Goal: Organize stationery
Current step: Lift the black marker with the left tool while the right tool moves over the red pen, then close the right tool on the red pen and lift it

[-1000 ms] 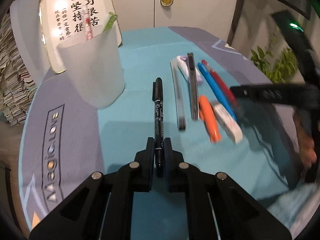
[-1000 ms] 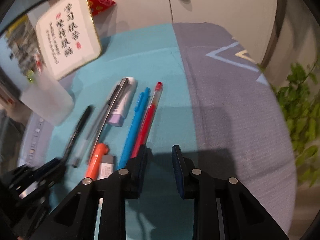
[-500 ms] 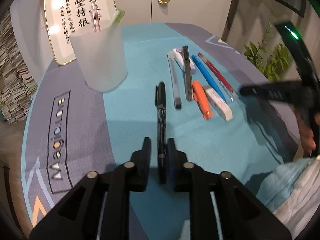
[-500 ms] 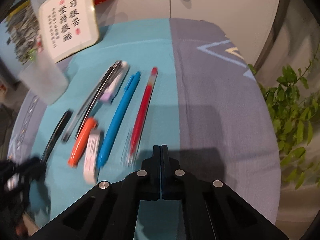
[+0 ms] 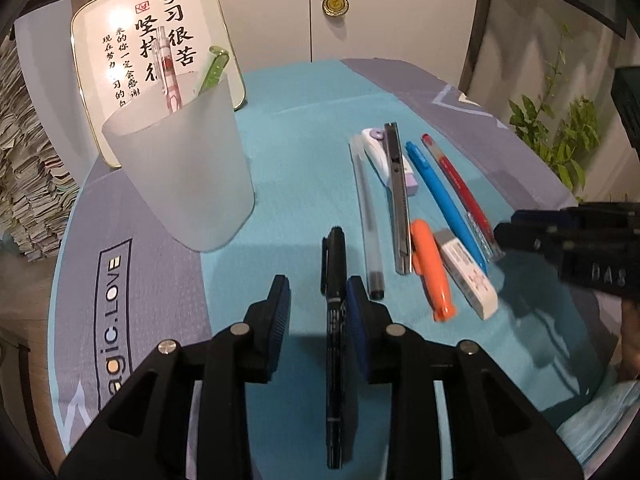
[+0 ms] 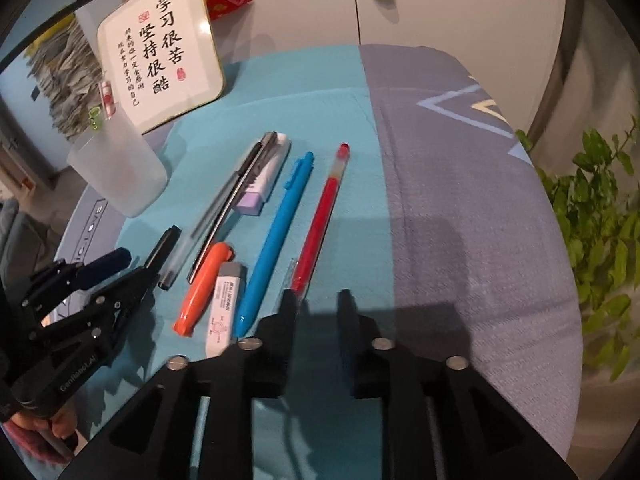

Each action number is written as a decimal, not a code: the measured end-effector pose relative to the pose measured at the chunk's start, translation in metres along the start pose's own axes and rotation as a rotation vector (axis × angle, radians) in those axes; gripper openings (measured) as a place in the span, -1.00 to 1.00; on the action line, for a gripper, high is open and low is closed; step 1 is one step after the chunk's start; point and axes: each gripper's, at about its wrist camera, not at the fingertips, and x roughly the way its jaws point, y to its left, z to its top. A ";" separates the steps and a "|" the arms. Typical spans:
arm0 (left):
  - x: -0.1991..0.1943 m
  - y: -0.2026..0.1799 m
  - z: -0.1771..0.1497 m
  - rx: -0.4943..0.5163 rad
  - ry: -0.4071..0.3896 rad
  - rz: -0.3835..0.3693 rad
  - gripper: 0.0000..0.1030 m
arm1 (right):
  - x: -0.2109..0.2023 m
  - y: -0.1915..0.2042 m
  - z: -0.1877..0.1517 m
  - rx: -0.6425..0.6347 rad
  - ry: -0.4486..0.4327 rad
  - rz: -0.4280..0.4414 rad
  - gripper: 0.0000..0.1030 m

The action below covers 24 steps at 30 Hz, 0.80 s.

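Left hand-held gripper (image 5: pixel 316 304) opening, black marker (image 5: pixel 335 280) between (loose).

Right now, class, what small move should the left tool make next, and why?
Probably shift slightly right to centre on the black marker, then close. The left tool, whose jaws have just been opening, stands open, and the marker lies on the mat against its right pad, not gripped.
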 end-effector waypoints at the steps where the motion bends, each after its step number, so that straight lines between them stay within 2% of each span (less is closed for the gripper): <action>1: 0.001 0.000 0.002 0.001 0.001 -0.002 -0.47 | 0.000 0.001 -0.001 -0.003 -0.001 0.002 -0.33; 7: 0.011 -0.003 0.007 0.017 0.011 0.001 -0.47 | 0.000 0.003 -0.004 0.006 -0.015 0.018 -0.33; 9: 0.014 -0.005 0.008 0.021 0.001 0.002 -0.48 | 0.007 0.007 -0.005 -0.016 0.017 -0.013 -0.33; 11: 0.015 -0.005 0.008 0.022 -0.002 -0.014 -0.60 | 0.007 0.012 -0.006 -0.040 -0.004 -0.027 -0.35; 12: 0.016 -0.004 0.009 0.016 -0.002 -0.032 -0.76 | 0.007 0.014 -0.006 -0.048 -0.005 -0.028 -0.59; 13: 0.016 -0.003 0.009 0.016 -0.003 -0.035 -0.76 | 0.006 0.015 -0.006 -0.051 -0.008 -0.005 -0.80; 15: 0.013 -0.001 0.008 0.008 -0.001 -0.041 -0.76 | 0.003 0.015 -0.006 -0.051 -0.016 -0.038 -0.80; 19: 0.000 0.007 0.007 -0.046 -0.025 -0.093 -0.76 | -0.017 0.004 -0.006 -0.011 -0.087 -0.022 -0.81; 24: -0.028 0.011 0.010 -0.077 -0.098 -0.089 -0.76 | -0.051 -0.002 -0.006 -0.002 -0.212 -0.020 -0.81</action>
